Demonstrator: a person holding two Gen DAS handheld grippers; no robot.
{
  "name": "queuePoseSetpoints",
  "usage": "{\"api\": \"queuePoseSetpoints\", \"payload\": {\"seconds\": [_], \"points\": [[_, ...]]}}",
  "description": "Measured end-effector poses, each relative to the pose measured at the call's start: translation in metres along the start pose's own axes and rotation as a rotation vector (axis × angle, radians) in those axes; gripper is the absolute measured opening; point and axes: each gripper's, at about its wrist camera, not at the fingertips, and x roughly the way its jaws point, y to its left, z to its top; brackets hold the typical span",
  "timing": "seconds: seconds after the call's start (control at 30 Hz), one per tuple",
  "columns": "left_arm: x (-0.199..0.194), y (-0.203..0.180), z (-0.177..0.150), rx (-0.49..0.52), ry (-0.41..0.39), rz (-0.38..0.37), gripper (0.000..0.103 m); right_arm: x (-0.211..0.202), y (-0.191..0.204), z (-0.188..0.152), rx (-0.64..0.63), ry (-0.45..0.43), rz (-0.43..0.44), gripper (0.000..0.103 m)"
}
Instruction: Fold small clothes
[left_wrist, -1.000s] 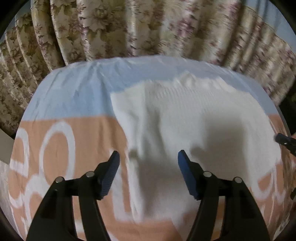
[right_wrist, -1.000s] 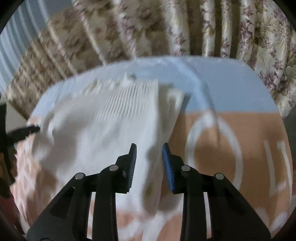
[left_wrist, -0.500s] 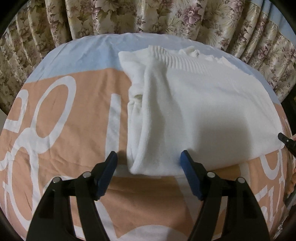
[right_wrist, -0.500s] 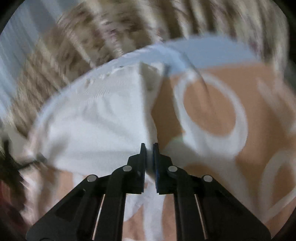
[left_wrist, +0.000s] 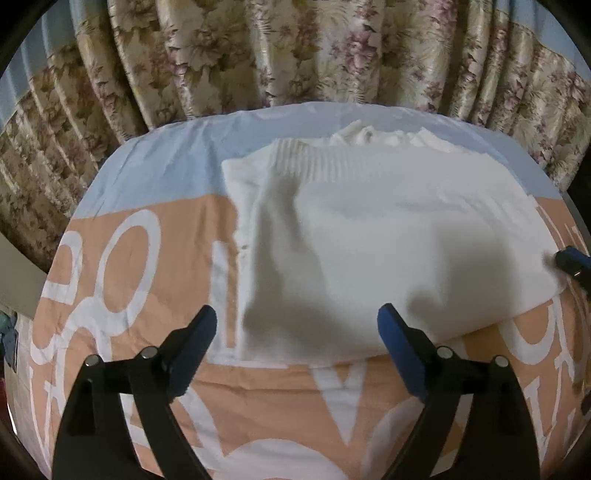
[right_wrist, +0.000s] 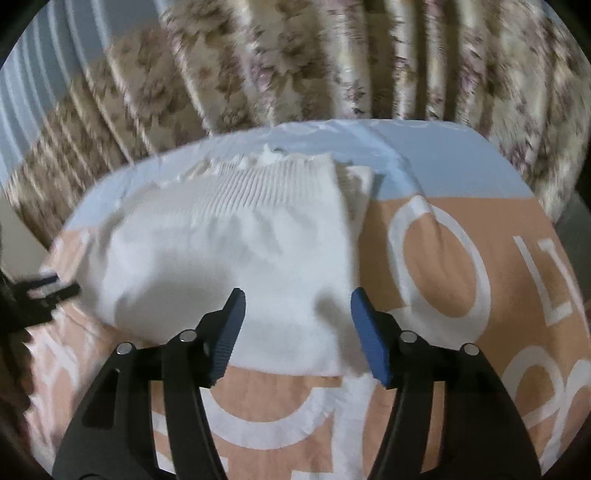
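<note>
The white garment (left_wrist: 388, 243) lies folded on the bed cover (left_wrist: 122, 280), toward its far edge, ribbed hem nearest the curtain (left_wrist: 295, 55). The left gripper (left_wrist: 297, 328) hangs over the garment's near left corner, its jaws just widened and gripping nothing. The right gripper (right_wrist: 295, 314) hangs over the near right corner; its jaws have just parted, pads clear of the cloth.
</note>
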Motion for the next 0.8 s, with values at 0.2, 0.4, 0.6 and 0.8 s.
{"api": "queuePoseSetpoints", "payload": {"seconds": [0.2, 0.4, 0.6, 0.8], "points": [[0.01, -0.025, 0.003, 0.024, 0.023, -0.048, 0.09, 0.031, 0.032, -0.012, -0.122, 0.07, 0.004, 0.067], [0.036, -0.041, 0.0, 0.019, 0.069, -0.088, 0.09, 0.048, 0.024, -0.015, -0.133, 0.087, 0.026, 0.068], [0.047, -0.04, -0.003, 0.021, 0.084, -0.088, 0.09, 0.058, 0.012, -0.005, -0.211, 0.09, 0.007, 0.068], [0.044, -0.044, 0.001, 0.032, 0.082, -0.082, 0.09, 0.052, 0.014, -0.004, -0.236, 0.099, 0.019, 0.07]]}}
